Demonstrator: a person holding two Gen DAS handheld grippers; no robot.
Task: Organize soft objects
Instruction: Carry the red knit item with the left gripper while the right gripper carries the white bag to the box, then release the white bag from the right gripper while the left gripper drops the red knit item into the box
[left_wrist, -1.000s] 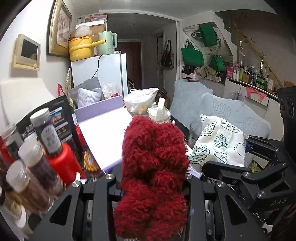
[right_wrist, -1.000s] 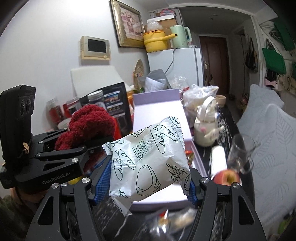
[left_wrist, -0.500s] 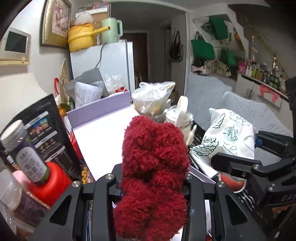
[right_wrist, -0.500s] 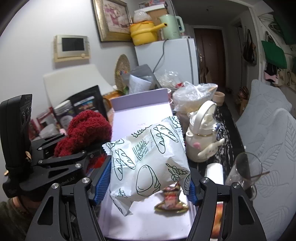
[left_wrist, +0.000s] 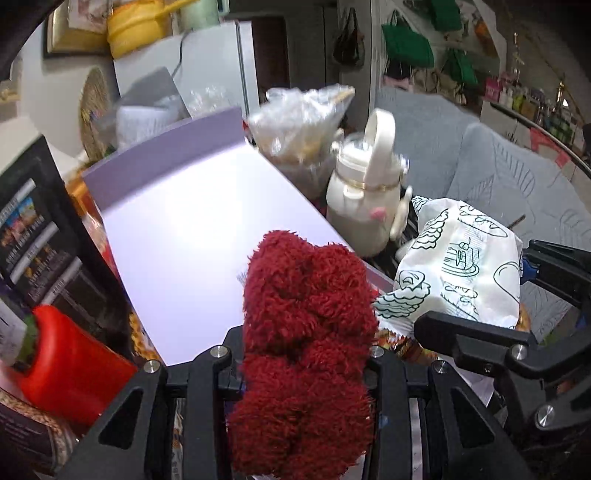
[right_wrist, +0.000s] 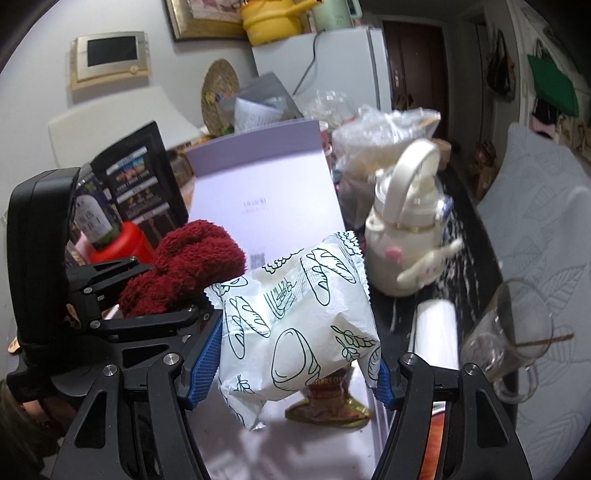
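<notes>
My left gripper is shut on a fluffy dark red cloth, which bulges up between its fingers; the same cloth shows at the left of the right wrist view. The right gripper is shut on a puffy white bread packet printed with green-black drawings, also seen at the right of the left wrist view as the packet. Both grippers hang side by side over a flat lilac box. A small snack wrapper lies on the box under the packet.
A cream kettle-shaped bottle, a plastic bag, a white roll and a glass mug stand right of the box. A red-capped jar and black package crowd the left. A grey sofa lies beyond.
Both grippers moved forward and down over the lilac box, still holding the red cloth and the bread packet. The kettle bottle and plastic bag loom closer.
</notes>
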